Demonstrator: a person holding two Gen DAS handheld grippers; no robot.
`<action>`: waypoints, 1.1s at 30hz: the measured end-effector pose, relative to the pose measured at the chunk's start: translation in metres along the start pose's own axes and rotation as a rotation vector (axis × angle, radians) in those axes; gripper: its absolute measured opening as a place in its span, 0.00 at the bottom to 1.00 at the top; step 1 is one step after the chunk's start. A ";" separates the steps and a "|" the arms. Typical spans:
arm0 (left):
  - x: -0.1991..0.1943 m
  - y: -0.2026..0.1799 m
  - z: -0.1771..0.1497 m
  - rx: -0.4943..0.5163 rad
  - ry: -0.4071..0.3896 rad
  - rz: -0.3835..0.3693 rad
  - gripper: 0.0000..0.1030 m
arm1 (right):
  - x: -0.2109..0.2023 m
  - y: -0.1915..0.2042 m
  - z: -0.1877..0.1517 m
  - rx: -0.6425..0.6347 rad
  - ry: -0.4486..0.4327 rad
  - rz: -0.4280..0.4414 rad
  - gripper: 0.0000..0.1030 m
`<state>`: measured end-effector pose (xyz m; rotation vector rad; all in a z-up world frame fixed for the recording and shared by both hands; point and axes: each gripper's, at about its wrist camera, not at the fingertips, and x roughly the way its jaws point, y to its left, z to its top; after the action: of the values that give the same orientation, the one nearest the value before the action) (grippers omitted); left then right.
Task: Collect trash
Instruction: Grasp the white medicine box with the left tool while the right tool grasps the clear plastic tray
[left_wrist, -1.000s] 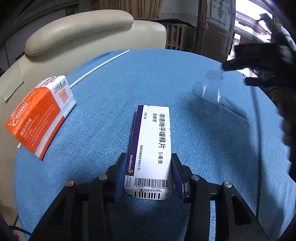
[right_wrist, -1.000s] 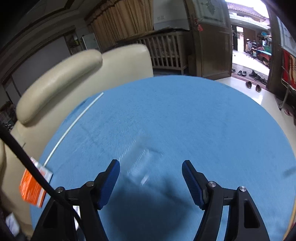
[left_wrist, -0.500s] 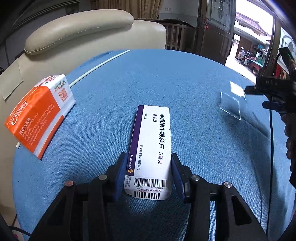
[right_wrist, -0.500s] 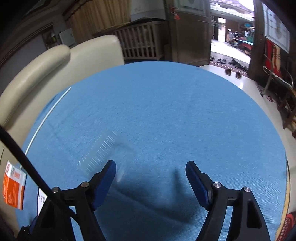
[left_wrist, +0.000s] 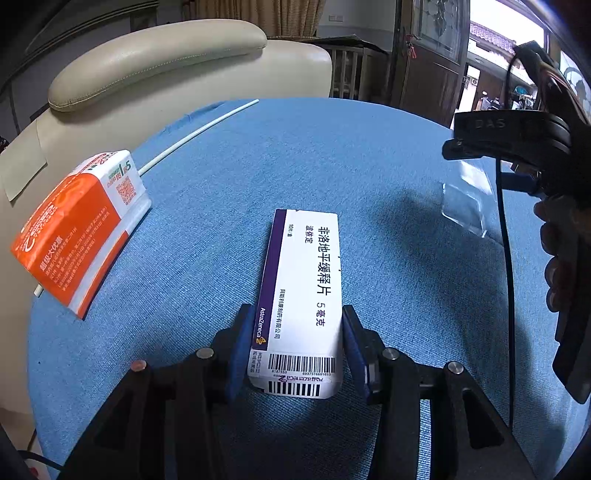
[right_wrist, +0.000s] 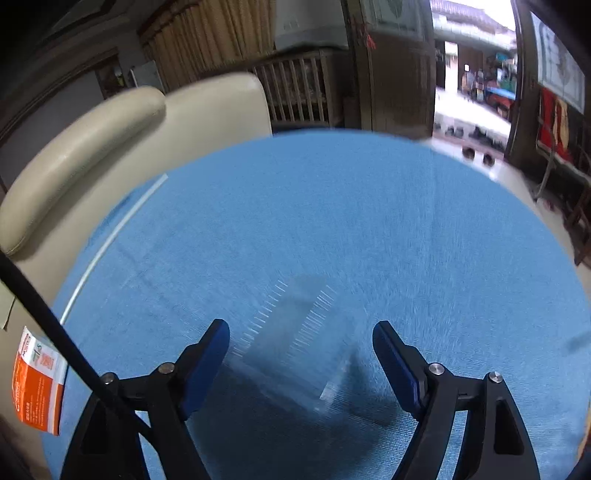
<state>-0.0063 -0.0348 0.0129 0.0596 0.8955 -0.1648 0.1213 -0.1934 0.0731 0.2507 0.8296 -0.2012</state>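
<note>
My left gripper (left_wrist: 295, 345) is shut on a white and purple medicine box (left_wrist: 301, 295) that lies on the blue cloth (left_wrist: 332, 155). A clear plastic piece (left_wrist: 466, 201) lies on the cloth at the right. In the right wrist view this clear plastic piece (right_wrist: 299, 343) lies between the open fingers of my right gripper (right_wrist: 301, 354), blurred; I cannot tell if they touch it. An orange and white box (left_wrist: 79, 229) lies at the cloth's left edge, and also shows in the right wrist view (right_wrist: 37, 380). A thin white tube (left_wrist: 199, 133) lies at the back left.
A cream leather chair (left_wrist: 155, 59) stands behind the cloth at the left. The right gripper body (left_wrist: 517, 136) and its black cable (left_wrist: 508, 277) hang over the cloth's right side. A wooden crib and a doorway lie beyond.
My right gripper has swung back over the clear plastic piece, which now lies centred between its open fingers. The left gripper and the medicine box have not moved.
</note>
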 end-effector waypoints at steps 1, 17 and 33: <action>0.001 0.000 0.000 0.000 0.000 0.000 0.47 | 0.000 0.005 -0.002 -0.016 -0.003 -0.012 0.80; 0.001 0.002 0.000 0.003 -0.001 0.004 0.47 | -0.018 -0.052 -0.038 -0.018 0.055 0.006 0.44; -0.022 -0.015 0.004 0.052 0.016 0.034 0.46 | -0.154 -0.095 -0.116 0.006 -0.067 0.106 0.44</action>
<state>-0.0194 -0.0476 0.0329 0.1243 0.9059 -0.1559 -0.0872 -0.2372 0.0994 0.2911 0.7475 -0.1123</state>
